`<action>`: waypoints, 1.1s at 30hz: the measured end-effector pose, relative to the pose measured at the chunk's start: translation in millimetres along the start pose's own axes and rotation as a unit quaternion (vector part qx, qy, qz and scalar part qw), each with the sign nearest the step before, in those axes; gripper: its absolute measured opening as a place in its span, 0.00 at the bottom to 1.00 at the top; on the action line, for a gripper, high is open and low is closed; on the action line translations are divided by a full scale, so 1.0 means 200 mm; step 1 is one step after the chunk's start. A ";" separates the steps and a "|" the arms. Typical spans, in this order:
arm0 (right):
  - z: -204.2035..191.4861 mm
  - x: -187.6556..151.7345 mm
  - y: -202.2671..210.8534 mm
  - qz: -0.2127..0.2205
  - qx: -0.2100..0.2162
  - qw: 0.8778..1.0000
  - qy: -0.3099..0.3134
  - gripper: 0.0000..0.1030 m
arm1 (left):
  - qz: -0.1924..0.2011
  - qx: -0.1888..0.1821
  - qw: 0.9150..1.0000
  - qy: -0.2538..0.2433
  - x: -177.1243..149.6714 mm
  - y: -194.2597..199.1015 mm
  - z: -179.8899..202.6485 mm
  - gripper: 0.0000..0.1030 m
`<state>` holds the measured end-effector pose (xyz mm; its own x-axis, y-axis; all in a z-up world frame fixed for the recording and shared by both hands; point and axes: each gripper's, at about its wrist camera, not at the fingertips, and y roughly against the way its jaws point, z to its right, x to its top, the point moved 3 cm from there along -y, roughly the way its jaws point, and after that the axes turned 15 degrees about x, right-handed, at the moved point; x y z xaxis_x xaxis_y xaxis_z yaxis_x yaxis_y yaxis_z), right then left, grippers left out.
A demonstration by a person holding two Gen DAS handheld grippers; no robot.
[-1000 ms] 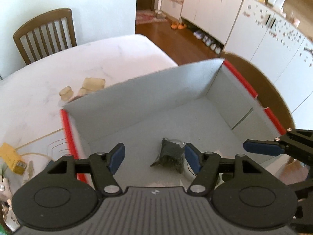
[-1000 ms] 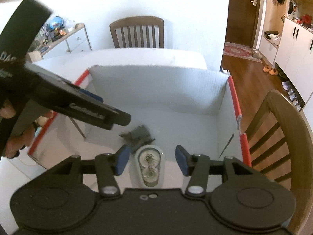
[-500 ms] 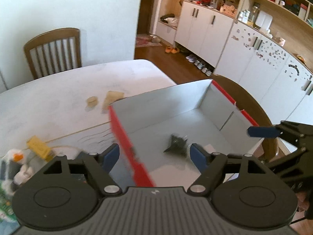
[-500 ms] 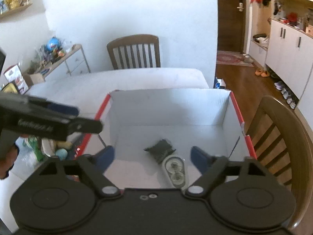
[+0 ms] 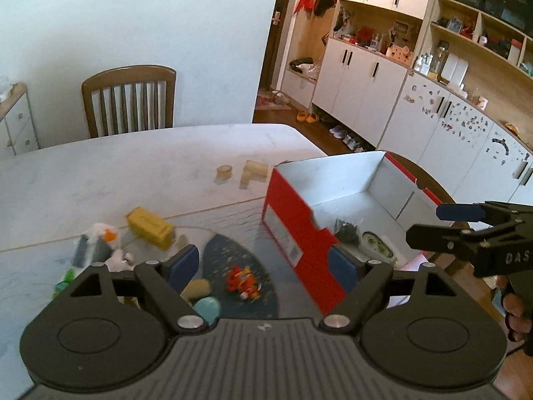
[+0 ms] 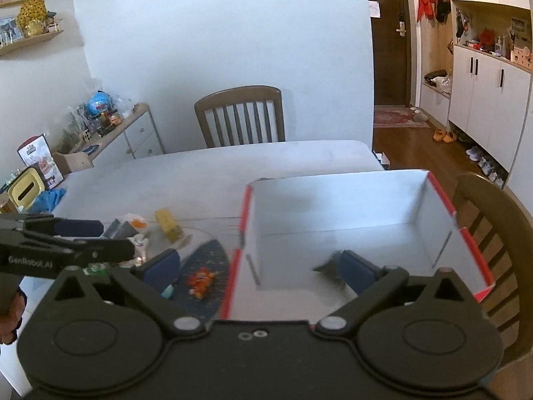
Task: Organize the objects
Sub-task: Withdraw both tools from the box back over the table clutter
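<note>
Left gripper [image 5: 265,265] spread wide, nothing between the blue pads, hanging above the table [image 5: 100,173] with a red-and-white box [image 5: 299,230] at 1 o'clock. Right gripper [image 6: 261,266] likewise gaping and empty, straddling the box's near red edge. Inside the box, on the white floor: a dark crumpled packet [image 5: 346,231] touching an oval white container [image 5: 378,250] just at its 3 o'clock. Outside, at the box's 9 o'clock, a dark blue mat [image 5: 240,266] carrying an orange toy [image 5: 241,280], with a tan piece [image 5: 198,288] and a pale teal piece [image 5: 207,307] at its 7 o'clock edge. Further toward 10 o'clock, a yellow block [image 5: 151,228] and a grey-white bundle [image 5: 98,245]. Two pale wooden pieces [image 5: 246,170] at the box's 11 o'clock. Wooden chair [image 5: 128,98] beyond the far table edge at 12 o'clock.
</note>
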<state>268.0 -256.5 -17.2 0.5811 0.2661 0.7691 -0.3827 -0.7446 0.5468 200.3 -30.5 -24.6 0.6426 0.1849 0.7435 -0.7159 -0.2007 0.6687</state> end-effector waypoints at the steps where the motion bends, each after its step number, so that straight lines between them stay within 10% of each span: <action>1: -0.02 -0.01 0.00 -0.001 0.000 1.000 -0.001 0.99 | 0.002 -0.004 1.000 0.002 -0.01 0.02 -0.03 0.84; 4: -0.10 -0.02 -0.04 -0.003 0.004 1.000 -0.004 0.99 | 0.014 -0.012 1.000 0.020 -0.05 0.06 -0.14 1.00; 33: -0.38 -0.22 -0.67 -0.065 -0.051 0.997 -0.002 0.95 | 0.026 0.081 0.996 0.019 -0.41 -0.13 -0.86 1.00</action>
<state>238.4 -121.1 -99.6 0.6338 0.3528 0.6884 -0.3745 -0.6387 0.6721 119.5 124.3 -103.9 0.5932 0.2057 0.7783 -0.6920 -0.3638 0.6235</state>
